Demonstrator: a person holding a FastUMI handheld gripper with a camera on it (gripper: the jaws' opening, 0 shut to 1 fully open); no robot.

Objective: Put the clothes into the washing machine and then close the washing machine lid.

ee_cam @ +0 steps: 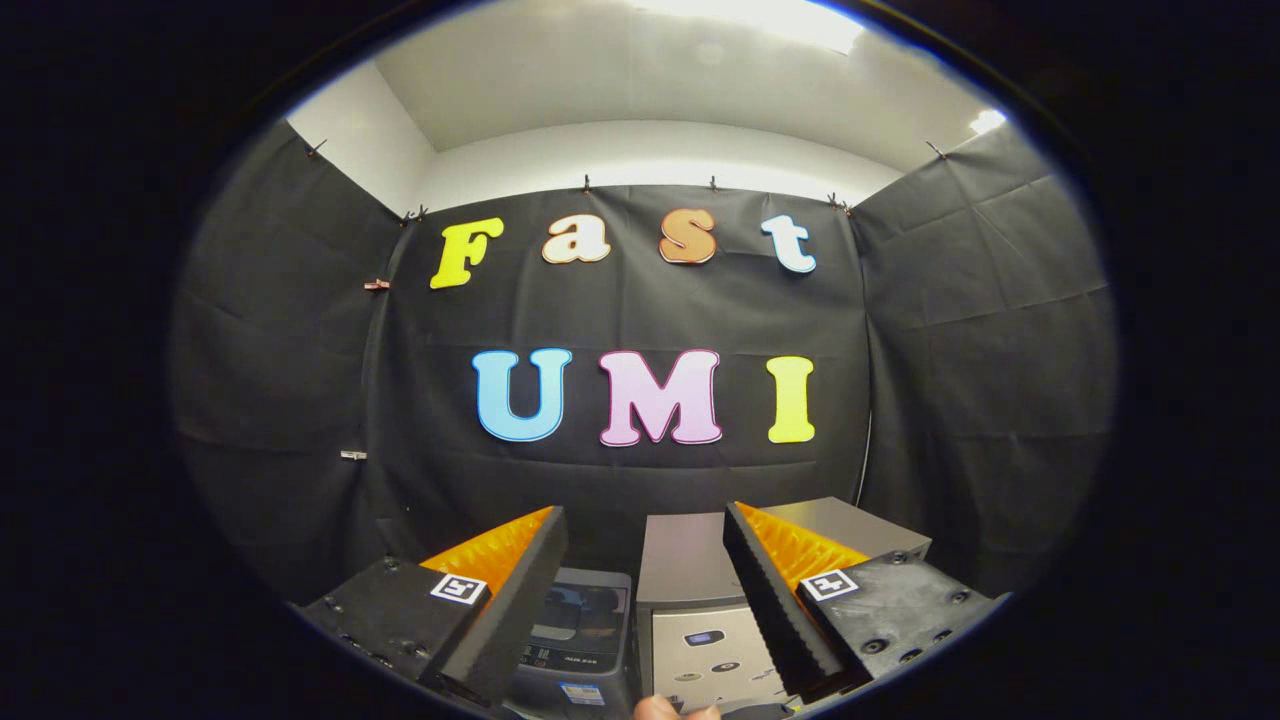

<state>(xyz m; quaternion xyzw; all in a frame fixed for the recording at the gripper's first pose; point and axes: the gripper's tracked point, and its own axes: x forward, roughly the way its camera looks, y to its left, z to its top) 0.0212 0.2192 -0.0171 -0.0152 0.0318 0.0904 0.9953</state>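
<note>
Between your gripper's (645, 520) spread, empty fingers: small dark grey top-loading washing machine (580, 625) is sitting | beside it: silver-grey boxy appliance (690, 600) | below: fingertip (655, 708) is peeking.

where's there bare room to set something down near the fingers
The flat top of the grey box just beyond the open fingers is bare. So is the strip between the machines and the black cloth wall. The dark washing machine beside the box leaves little gap.

Washer (580, 625) glossy plastic – grey box (700, 580) matt, smooth metal.
</note>
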